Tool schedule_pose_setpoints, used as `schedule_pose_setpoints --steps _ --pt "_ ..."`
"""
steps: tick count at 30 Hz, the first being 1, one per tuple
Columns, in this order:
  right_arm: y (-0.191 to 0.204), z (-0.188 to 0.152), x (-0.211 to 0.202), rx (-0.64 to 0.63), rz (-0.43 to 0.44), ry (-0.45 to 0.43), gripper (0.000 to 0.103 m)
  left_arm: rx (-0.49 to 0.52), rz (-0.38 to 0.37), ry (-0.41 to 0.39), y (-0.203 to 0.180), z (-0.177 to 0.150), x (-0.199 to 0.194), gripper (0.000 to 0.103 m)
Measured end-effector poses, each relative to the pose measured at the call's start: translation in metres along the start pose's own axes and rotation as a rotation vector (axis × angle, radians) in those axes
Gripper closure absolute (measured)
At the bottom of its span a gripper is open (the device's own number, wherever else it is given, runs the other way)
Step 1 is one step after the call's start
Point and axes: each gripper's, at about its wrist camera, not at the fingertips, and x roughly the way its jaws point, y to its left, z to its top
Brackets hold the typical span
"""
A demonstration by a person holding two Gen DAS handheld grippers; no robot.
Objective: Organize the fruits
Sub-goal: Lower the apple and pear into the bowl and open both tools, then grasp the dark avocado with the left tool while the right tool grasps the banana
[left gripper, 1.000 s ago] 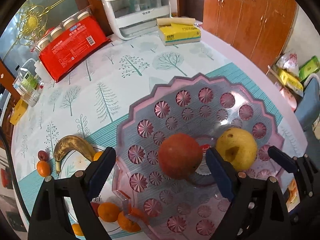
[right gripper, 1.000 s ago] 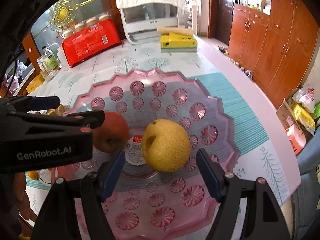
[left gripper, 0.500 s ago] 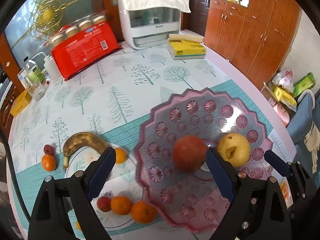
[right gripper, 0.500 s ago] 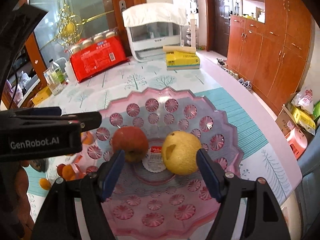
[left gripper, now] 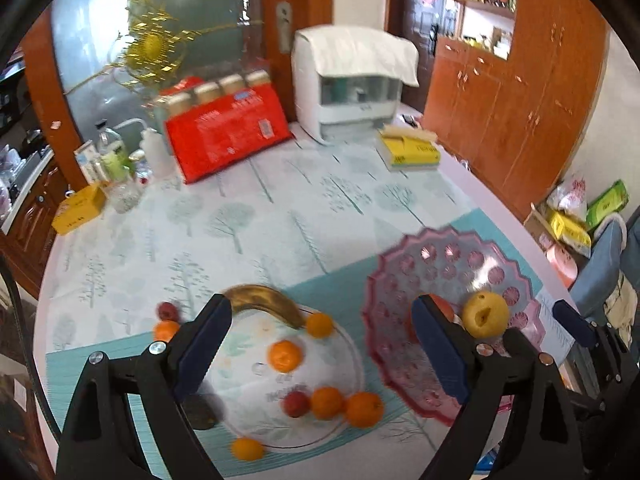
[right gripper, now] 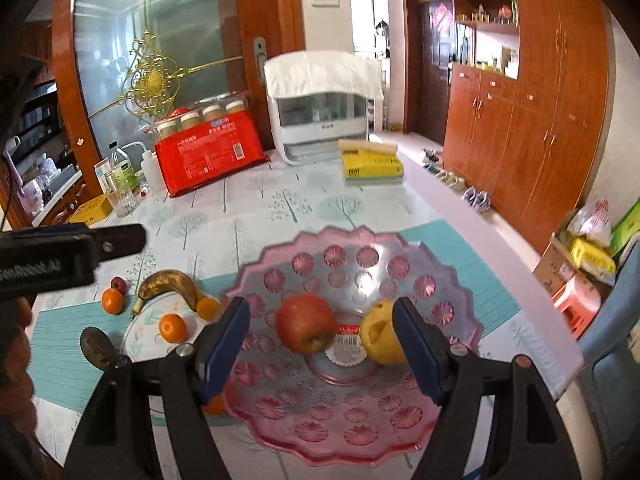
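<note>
A pink scalloped fruit tray (right gripper: 400, 264) holds a red apple (right gripper: 306, 328) and a yellow pear (right gripper: 378, 332); the tray shows at the right in the left wrist view (left gripper: 448, 256). A white plate (left gripper: 248, 364) left of it carries several oranges (left gripper: 284, 356), a small red fruit (left gripper: 296, 404) and a browned banana (left gripper: 264, 300). My left gripper (left gripper: 320, 344) is open and empty above the plate. My right gripper (right gripper: 322, 344) is open and empty above the tray, apple and pear between its fingers.
An orange (left gripper: 166, 330) and a small red fruit (left gripper: 168, 311) lie on the cloth left of the plate. At the back stand a red package (left gripper: 228, 136), a white appliance (left gripper: 352, 84), a yellow box (left gripper: 412, 152) and bottles (left gripper: 116, 168). The table edge runs along the right.
Both grippers have risen and drawn back from the tray. The left one has swung left, so the white plate sits under it. Apple and pear stay in the tray.
</note>
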Motion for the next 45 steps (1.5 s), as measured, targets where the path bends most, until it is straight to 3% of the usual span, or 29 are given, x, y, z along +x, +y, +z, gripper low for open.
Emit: schedule_pose_setpoints --steps 6,13,20,24,29,35,45 --pt "0.030 0.023 -0.011 -0.002 -0.013 0.005 0.028 -0.019 0.032 -0.061 0.057 0.002 -0.039 0.007" --pt "0.075 0.043 -0.008 -0.056 0.008 0.022 0.025 -0.048 0.084 -0.080 0.122 -0.011 -0.057 0.006" --pt "0.136 0.056 0.022 -0.229 0.046 0.062 0.025 -0.131 0.135 -0.005 0.178 -0.037 -0.039 0.006" --pt "0.164 0.057 0.053 -0.359 0.108 0.101 0.025 -0.209 0.120 0.104 0.201 -0.057 -0.009 0.006" --pt "0.186 0.057 0.100 -0.513 0.188 0.158 0.025 -0.320 0.114 0.223 0.212 -0.085 0.033 0.006" --pt "0.210 0.045 0.166 -0.702 0.289 0.272 0.025 -0.483 0.157 0.333 0.208 -0.119 0.083 0.006" --pt "0.233 0.021 0.236 -0.846 0.359 0.436 0.025 -0.689 0.178 0.386 0.199 -0.147 0.121 0.013"
